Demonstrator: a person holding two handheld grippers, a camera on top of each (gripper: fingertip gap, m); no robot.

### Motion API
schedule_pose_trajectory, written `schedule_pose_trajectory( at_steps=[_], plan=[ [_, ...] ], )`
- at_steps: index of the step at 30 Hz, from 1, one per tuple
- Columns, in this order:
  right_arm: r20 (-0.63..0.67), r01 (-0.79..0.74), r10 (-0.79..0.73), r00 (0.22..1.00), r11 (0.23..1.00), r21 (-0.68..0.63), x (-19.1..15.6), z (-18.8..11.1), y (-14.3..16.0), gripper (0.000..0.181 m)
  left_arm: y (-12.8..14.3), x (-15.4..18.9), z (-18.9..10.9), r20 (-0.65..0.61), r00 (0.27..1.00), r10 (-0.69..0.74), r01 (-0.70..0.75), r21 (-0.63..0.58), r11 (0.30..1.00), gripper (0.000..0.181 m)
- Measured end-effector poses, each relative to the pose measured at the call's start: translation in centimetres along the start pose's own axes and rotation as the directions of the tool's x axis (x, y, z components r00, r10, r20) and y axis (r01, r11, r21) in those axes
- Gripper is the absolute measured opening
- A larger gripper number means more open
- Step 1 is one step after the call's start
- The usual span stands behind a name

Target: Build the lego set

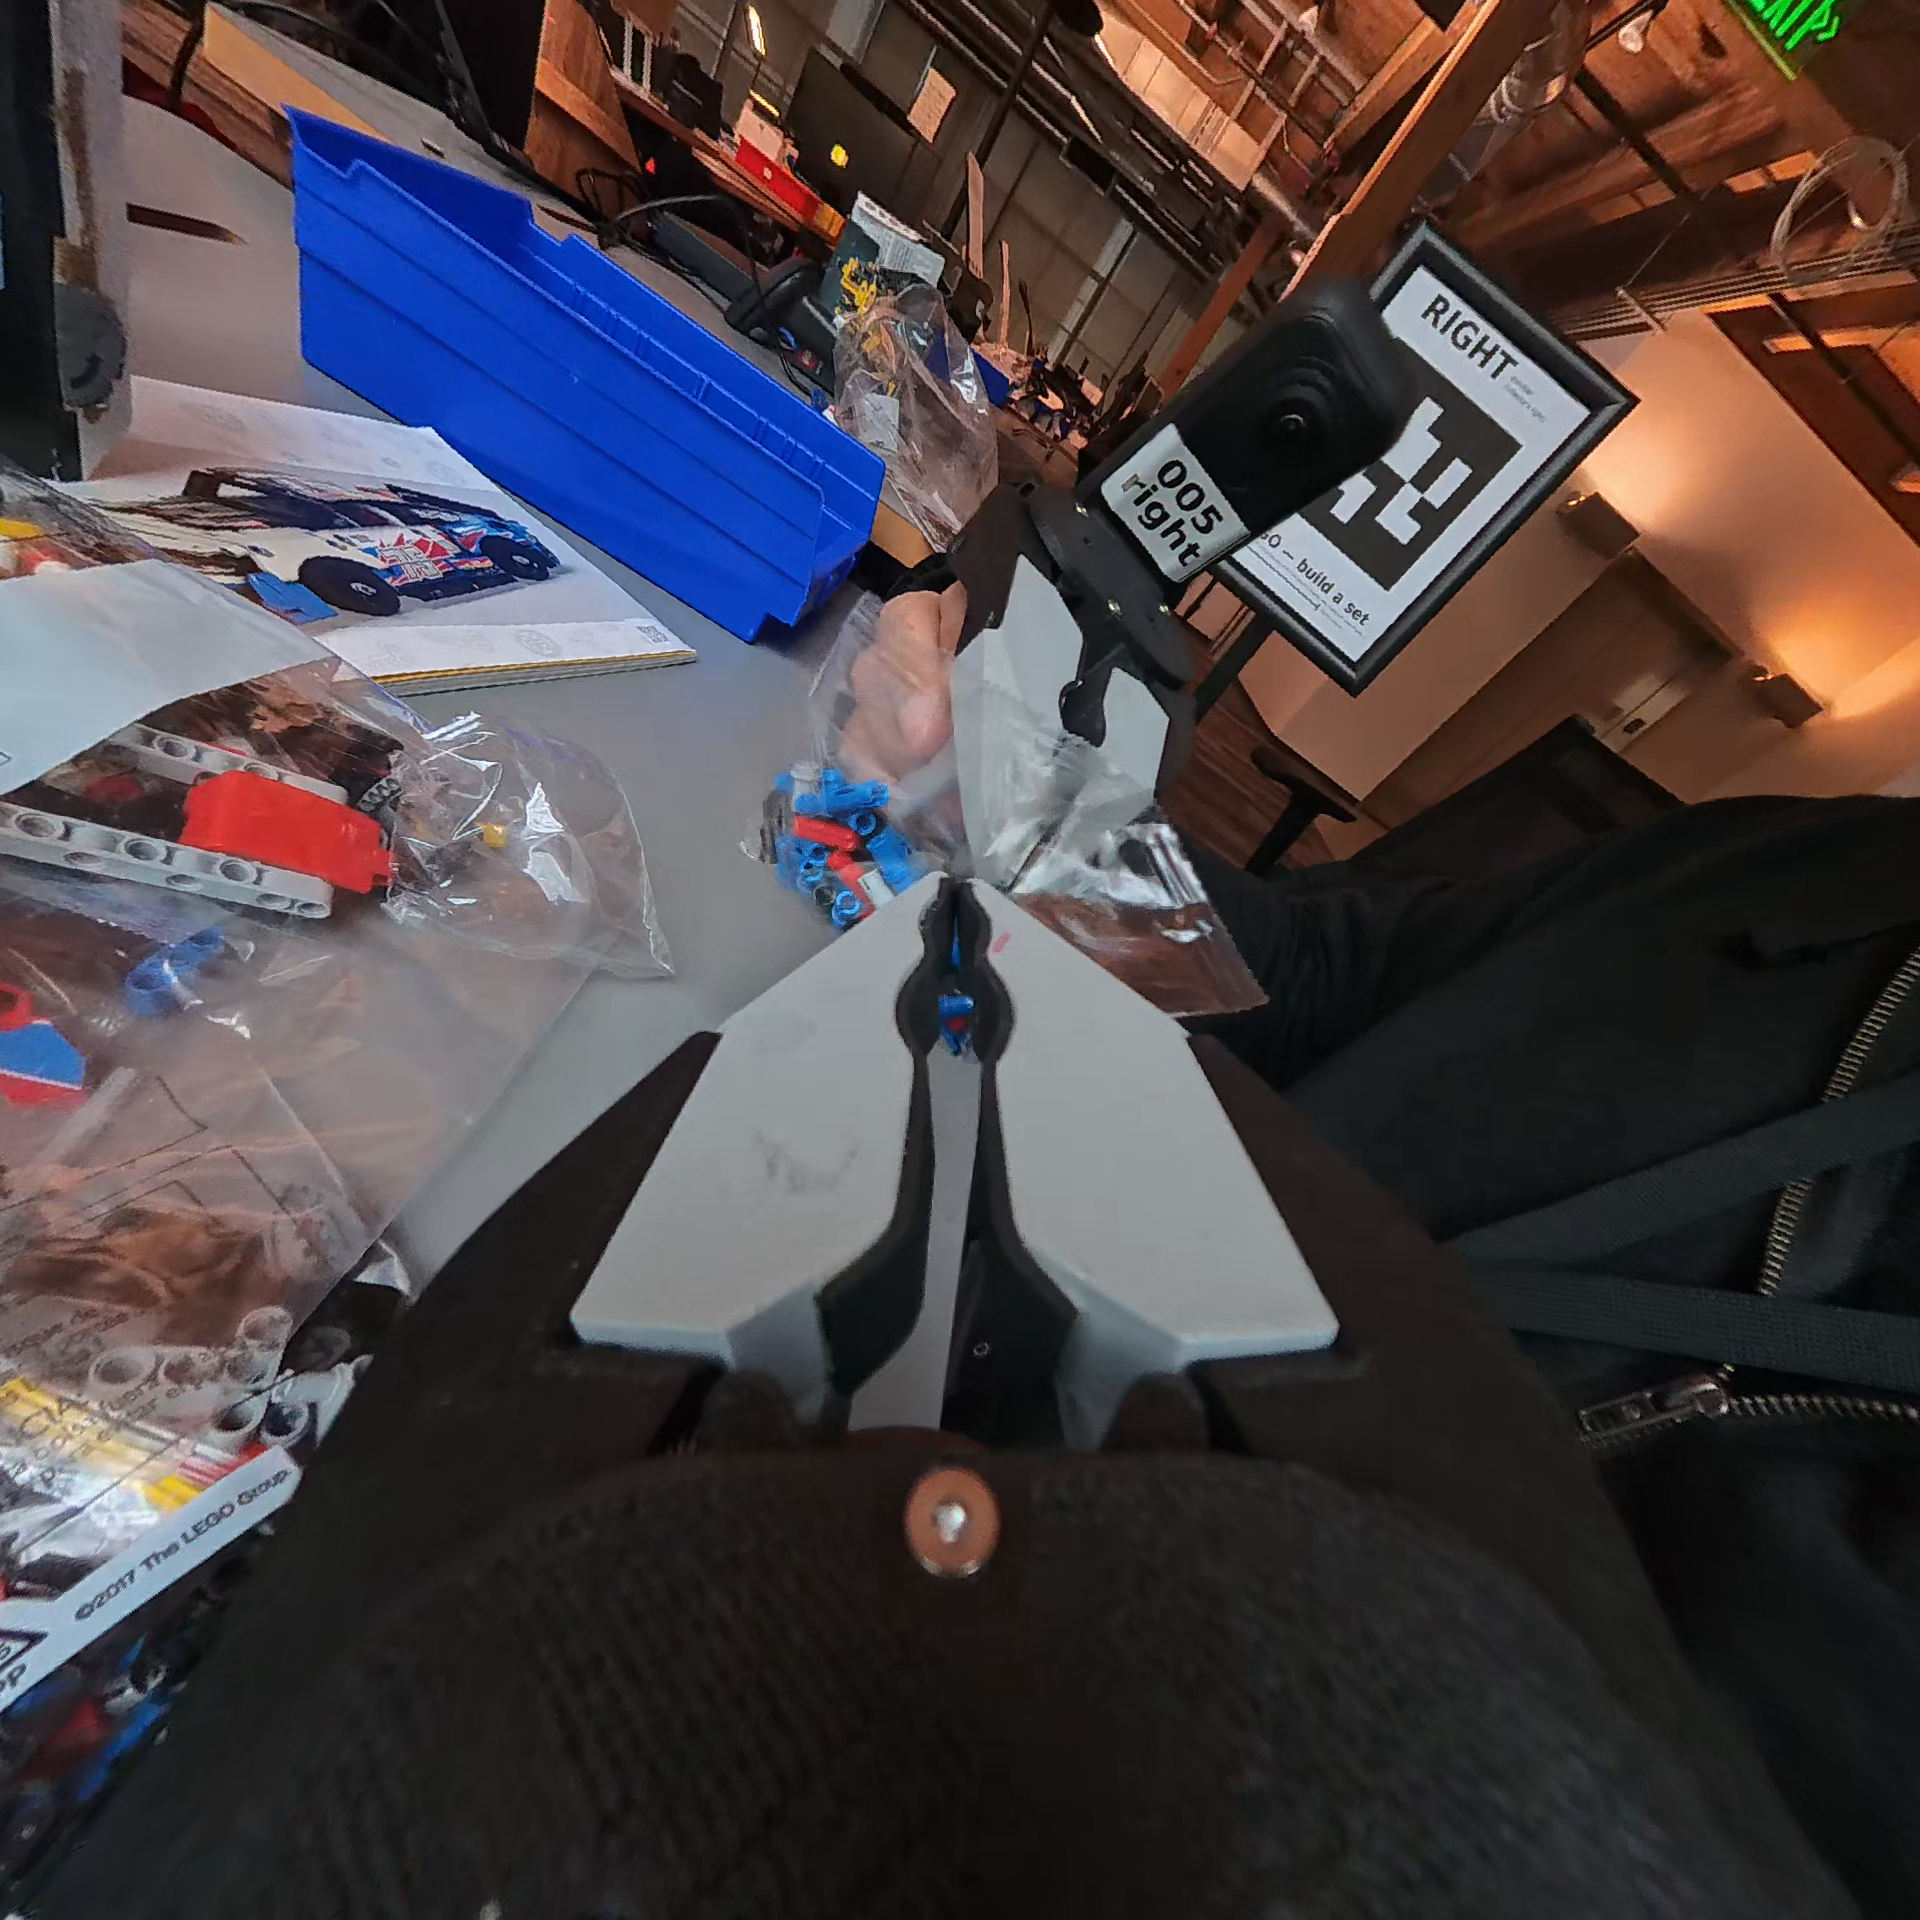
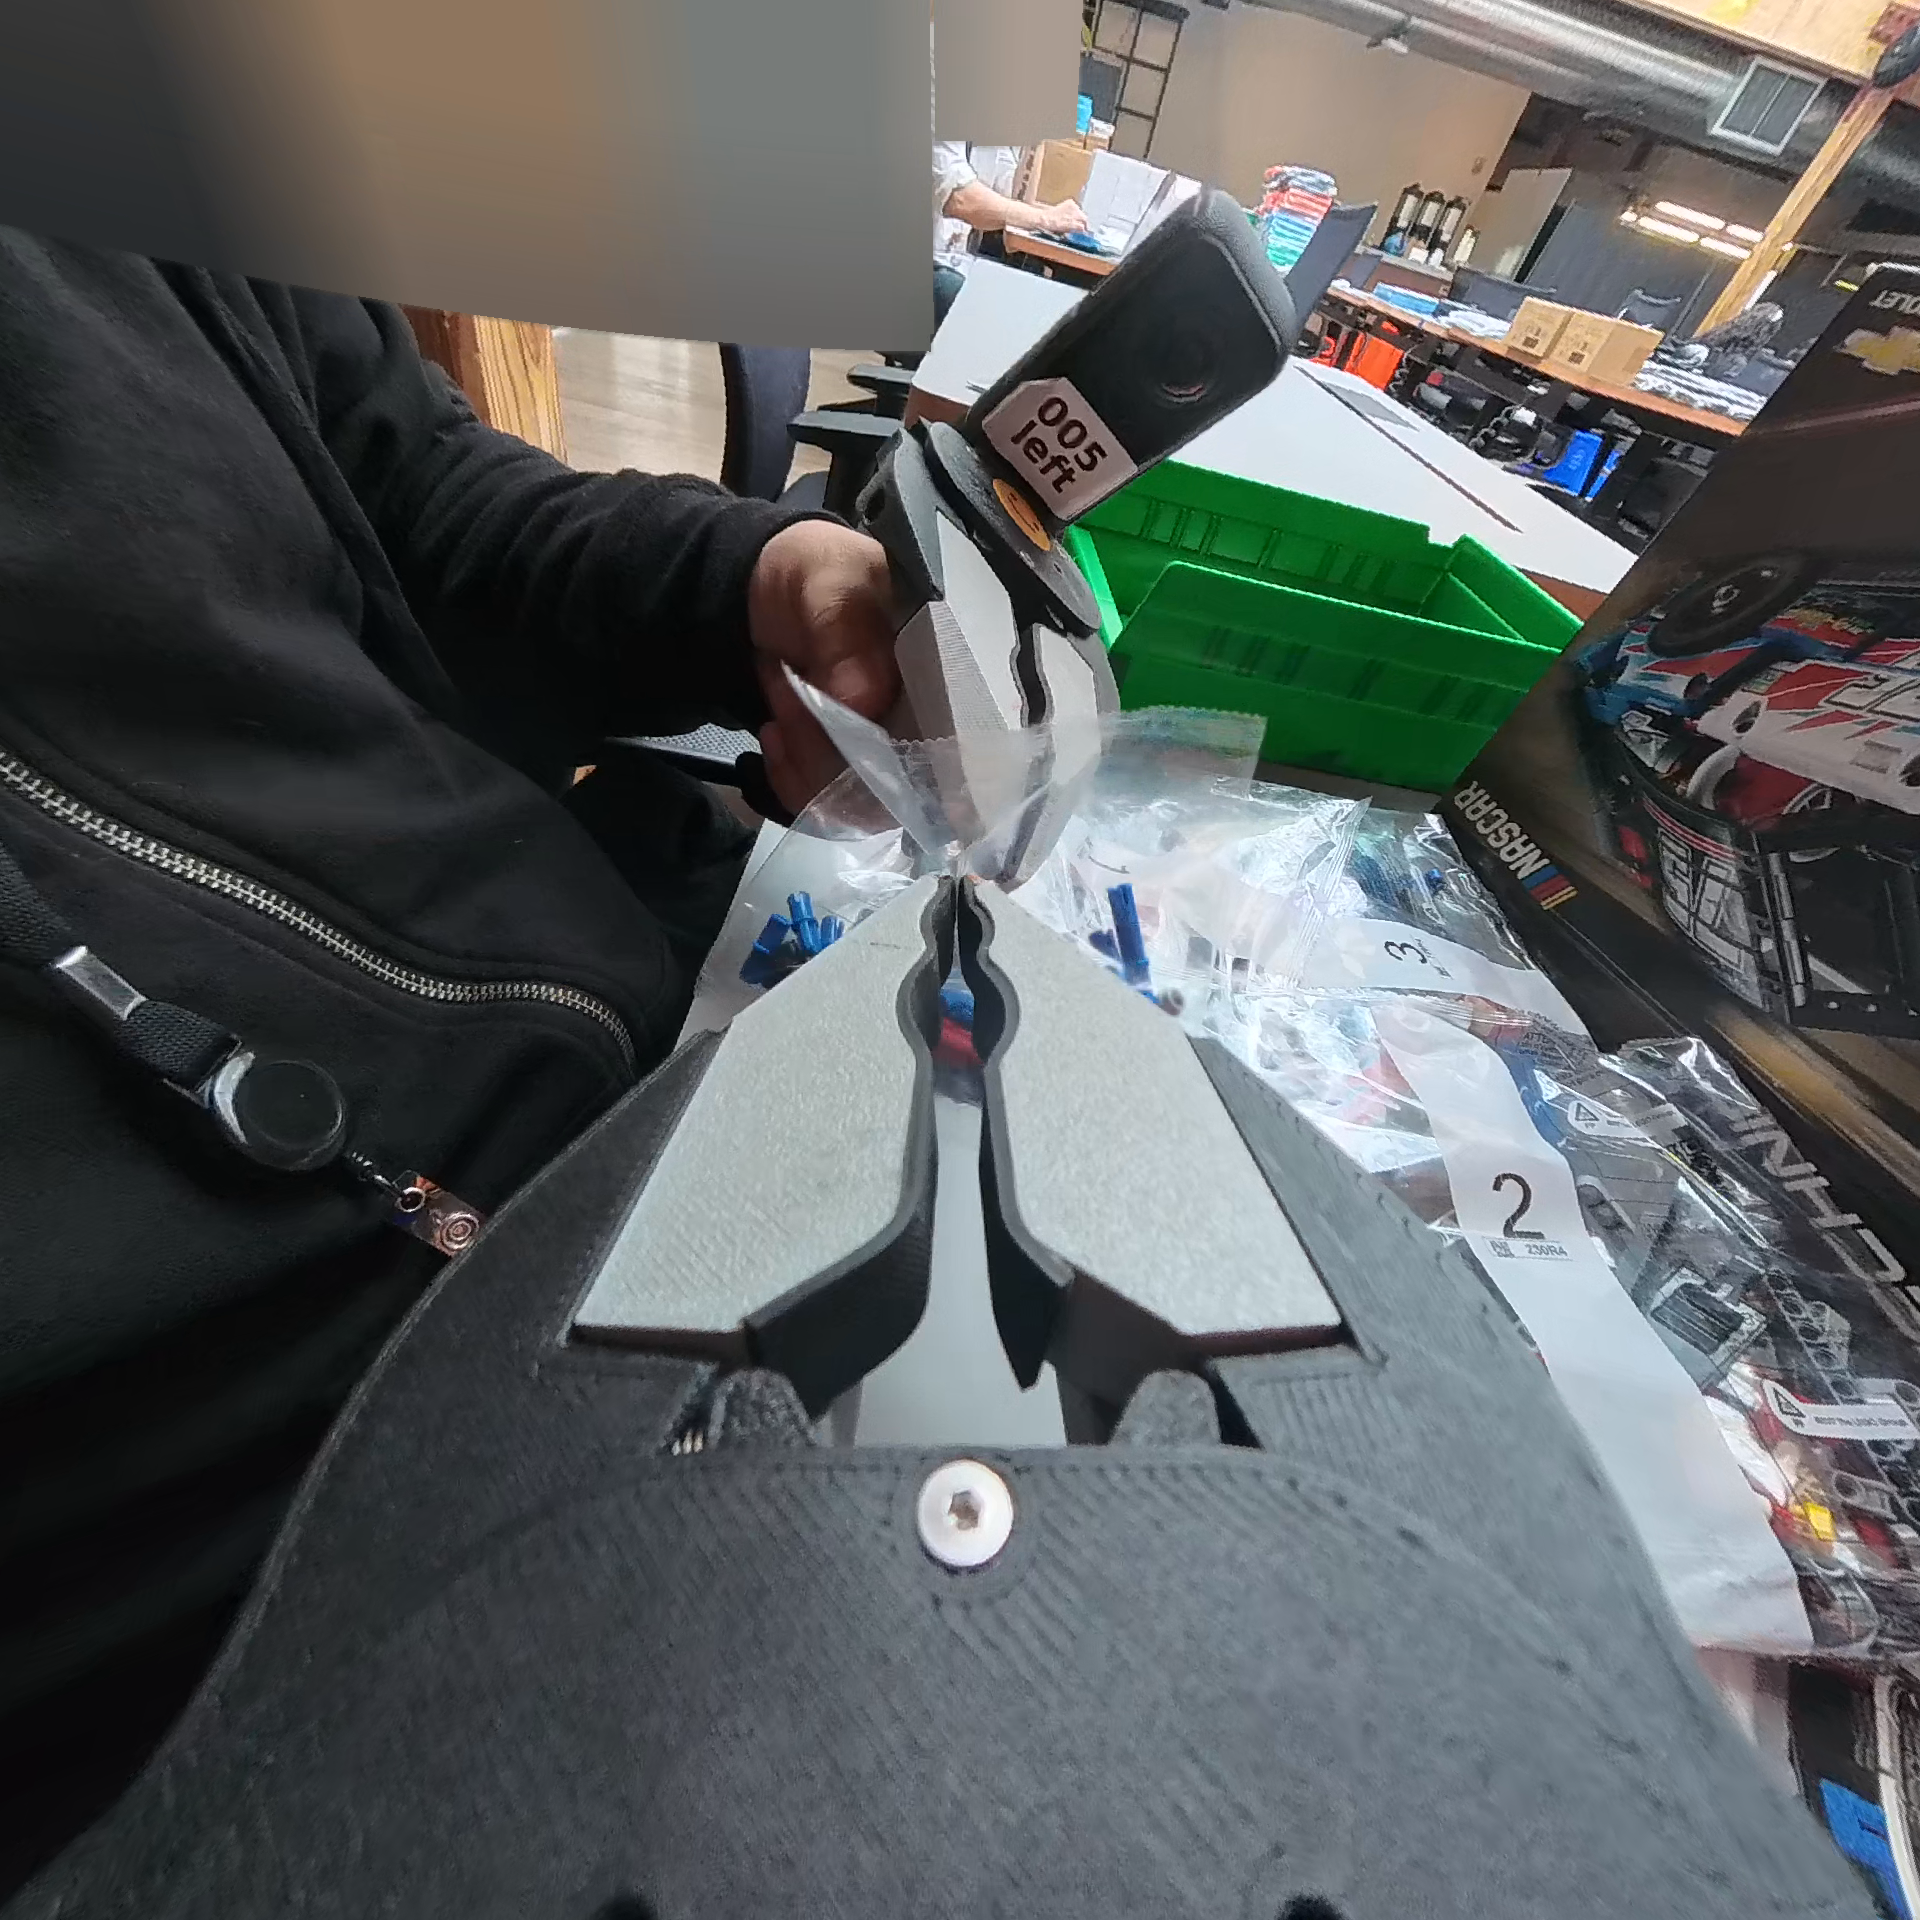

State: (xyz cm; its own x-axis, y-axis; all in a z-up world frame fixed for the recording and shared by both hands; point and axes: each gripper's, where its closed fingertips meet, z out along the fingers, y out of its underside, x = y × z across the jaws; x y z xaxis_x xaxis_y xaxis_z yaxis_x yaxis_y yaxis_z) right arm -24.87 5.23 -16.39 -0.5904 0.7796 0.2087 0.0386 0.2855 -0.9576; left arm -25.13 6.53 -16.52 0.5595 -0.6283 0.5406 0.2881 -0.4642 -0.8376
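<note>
A small clear plastic bag [image 1: 1039, 790] of blue and red lego pins [image 1: 831, 831] hangs just above the grey table [image 1: 665, 748]. My left gripper [image 1: 954, 891] is shut on the bag's film at its tips. My right gripper [image 1: 987, 821] comes down from above and pinches the same bag close by. In the right wrist view, my right gripper [image 2: 956, 896] is shut on the gathered film of the bag [image 2: 904, 800], and the left gripper [image 2: 992, 857] grips it from above, tip to tip. Blue pins [image 2: 790, 935] show through the bag.
A blue bin [image 1: 582, 395] and an instruction booklet [image 1: 416, 561] lie at the back left, with bags of parts [image 1: 260, 831] to the left. A green bin [image 2: 1330, 644], the set's box [image 2: 1766, 727] and numbered bags [image 2: 1507, 1143] stand to the right. A person's black jacket [image 2: 312, 727] is close. My left and right fingertips are right by each other.
</note>
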Motion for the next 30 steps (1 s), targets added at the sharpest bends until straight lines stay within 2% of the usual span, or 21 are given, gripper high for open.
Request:
schedule_pose_trajectory(
  at_steps=[7,10,12,18,23,26,30],
  plan=[
    [0.003,0.002,-0.002,1.000,1.000,-0.010,-0.04,0.05,0.23,0.000,0.06,-0.01,0.02,-0.017,0.999,-0.039,0.039,-0.006,0.999,0.010],
    [0.007,0.005,-0.005,1.000,1.000,-0.015,-0.16,0.16,0.28,0.000,0.20,-0.02,0.17,-0.014,0.999,-0.039,0.039,-0.010,0.999,0.008],
    [0.006,0.007,-0.007,1.000,1.000,-0.018,-0.16,0.20,0.33,0.000,0.22,0.11,0.19,-0.020,0.999,-0.032,0.032,-0.006,0.999,0.000],
    [0.001,0.007,-0.007,1.000,1.000,-0.009,-0.06,-0.03,0.09,0.000,-0.03,0.33,0.08,-0.023,1.000,-0.011,0.011,0.008,1.000,0.000],
    [0.005,0.010,-0.010,1.000,1.000,-0.018,-0.16,0.09,0.30,0.000,0.08,0.13,0.06,-0.028,0.998,-0.050,0.050,0.002,0.999,0.000],
    [0.006,0.011,-0.011,1.000,1.000,-0.016,-0.19,0.03,0.20,0.000,0.05,-0.37,-0.04,-0.005,0.998,-0.064,0.064,0.000,0.998,0.011],
    [0.008,0.010,-0.010,1.000,1.000,-0.019,-0.23,0.08,0.29,0.000,0.09,-0.07,0.12,-0.012,0.998,-0.064,0.064,-0.005,0.998,0.015]
  ],
)
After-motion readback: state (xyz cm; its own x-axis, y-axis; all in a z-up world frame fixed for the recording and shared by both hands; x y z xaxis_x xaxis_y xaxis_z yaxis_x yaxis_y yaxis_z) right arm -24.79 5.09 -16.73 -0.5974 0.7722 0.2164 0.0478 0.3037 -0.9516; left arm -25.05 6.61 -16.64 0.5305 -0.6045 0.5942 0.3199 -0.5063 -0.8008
